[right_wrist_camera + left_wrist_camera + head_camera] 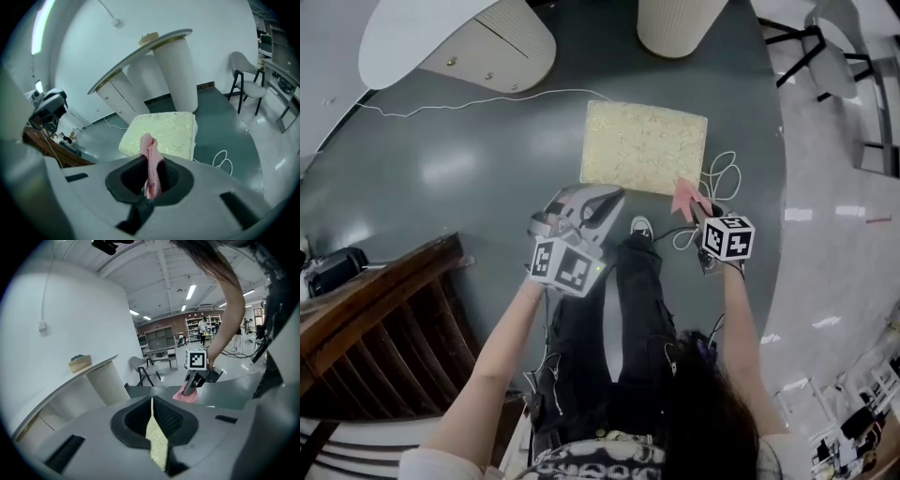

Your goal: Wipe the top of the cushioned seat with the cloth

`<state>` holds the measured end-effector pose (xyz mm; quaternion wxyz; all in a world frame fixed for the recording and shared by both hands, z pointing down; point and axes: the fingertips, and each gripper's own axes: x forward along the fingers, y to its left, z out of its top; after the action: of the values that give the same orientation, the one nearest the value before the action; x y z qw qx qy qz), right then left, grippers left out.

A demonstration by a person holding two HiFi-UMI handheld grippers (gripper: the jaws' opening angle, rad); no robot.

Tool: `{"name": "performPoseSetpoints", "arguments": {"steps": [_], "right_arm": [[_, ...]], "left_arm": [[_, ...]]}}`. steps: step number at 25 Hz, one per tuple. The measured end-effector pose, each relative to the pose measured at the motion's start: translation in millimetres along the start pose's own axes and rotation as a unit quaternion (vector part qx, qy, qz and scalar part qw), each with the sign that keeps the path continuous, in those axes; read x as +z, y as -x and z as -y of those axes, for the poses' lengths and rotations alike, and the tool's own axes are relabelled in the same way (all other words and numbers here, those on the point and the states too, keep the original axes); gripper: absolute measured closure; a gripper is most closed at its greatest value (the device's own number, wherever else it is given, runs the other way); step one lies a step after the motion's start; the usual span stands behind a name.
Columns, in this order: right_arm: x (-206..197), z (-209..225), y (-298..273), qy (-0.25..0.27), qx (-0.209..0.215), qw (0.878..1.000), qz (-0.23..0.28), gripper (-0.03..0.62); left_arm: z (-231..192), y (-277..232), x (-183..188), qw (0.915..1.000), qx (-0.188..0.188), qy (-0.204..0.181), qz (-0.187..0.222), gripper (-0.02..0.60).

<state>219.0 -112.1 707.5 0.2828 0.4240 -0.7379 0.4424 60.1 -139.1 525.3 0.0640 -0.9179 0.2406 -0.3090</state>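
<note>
Two grippers, both short of the work. The right gripper (151,176) is clamped on the pink cloth (148,146). A bunched fold stands up past its jaw tips. It sits just beside the near right corner of the cushioned seat (645,145), not touching the top.

The left gripper (152,423) hangs at the seat's near left corner, jaws drawn in to a slit, no cloth in them. A pale yellow sliver in the slit matches the seat's fabric; pinched or merely seen through, cannot tell. By my reading, wiping is not yet begun.

Risks:
- Cloth is held as a narrow wad. Each pass would likely wipe only a thin stripe, and the hard jaw tips could scrape the patterned cover if pressed flat.
- Seat looks free-standing on a smooth floor. A firm push could slide it unless the left gripper steadies it.
- White cable (724,172) loops on the floor just beside the seat's right edge. A low sweep off that side could snag it.
- Cloth may drag out of the jaws under friction.
</note>
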Motion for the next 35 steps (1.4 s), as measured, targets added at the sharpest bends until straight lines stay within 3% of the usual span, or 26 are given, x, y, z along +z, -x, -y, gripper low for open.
{"name": "performPoseSetpoints", "arguments": {"steps": [8, 17, 25, 35], "right_arm": [[50, -55, 77, 0.007, 0.076, 0.995, 0.061, 0.583], [76, -129, 142, 0.054, 0.136, 0.986, 0.074, 0.583], [88, -178, 168, 0.077, 0.156, 0.980, 0.092, 0.583], [77, -234, 199, 0.109, 0.154, 0.975, 0.118, 0.583]], "left_arm": [[18, 34, 47, 0.9970, 0.068, 0.032, -0.018, 0.568], [31, 89, 85, 0.9852, 0.145, 0.087, -0.029, 0.568], [38, 135, 101, 0.9826, 0.161, 0.087, -0.034, 0.568], [44, 192, 116, 0.9824, 0.173, 0.070, -0.006, 0.568]]}}
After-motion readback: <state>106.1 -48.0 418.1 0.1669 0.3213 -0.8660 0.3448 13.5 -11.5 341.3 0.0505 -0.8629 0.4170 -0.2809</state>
